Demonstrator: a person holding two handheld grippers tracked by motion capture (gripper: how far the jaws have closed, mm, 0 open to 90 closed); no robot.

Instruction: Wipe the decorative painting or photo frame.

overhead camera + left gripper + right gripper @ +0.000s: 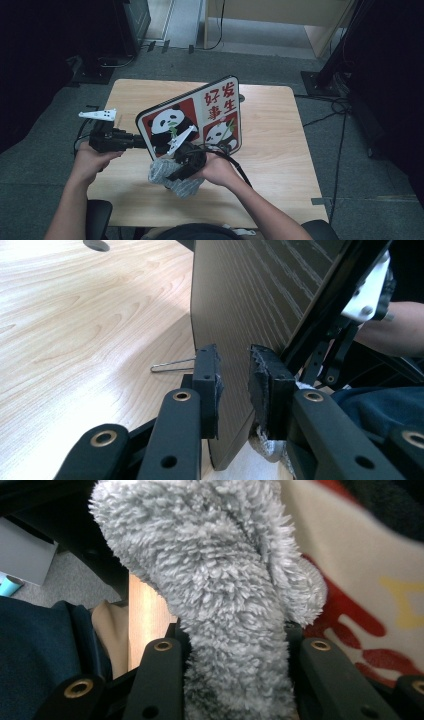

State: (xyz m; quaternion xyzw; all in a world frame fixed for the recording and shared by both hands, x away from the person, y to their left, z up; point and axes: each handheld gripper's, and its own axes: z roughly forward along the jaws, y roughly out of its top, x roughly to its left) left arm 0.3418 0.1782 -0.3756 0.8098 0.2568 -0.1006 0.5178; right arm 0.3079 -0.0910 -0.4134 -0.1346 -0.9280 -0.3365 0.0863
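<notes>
A picture board (200, 115) with pandas on red panels and red characters stands tilted on the wooden table (270, 150). My left gripper (141, 142) is shut on the board's left edge. In the left gripper view its pads (207, 385) clamp the board's dark grained back (250, 300), with the left gripper (235, 385) straddling the edge. My right gripper (172, 175) is shut on a grey fluffy cloth (185, 187) held at the board's lower front. The cloth (215, 580) bulges out between the right gripper's (235, 650) jaws, beside the printed face (380, 605).
A thin wire loop (172, 364) lies on the tabletop (75, 340) behind the board. A dark round spot (96, 245) marks the far table surface. Stands and cables (325, 107) ring the table on the grey floor, and a wooden cabinet (280, 15) stands at the back.
</notes>
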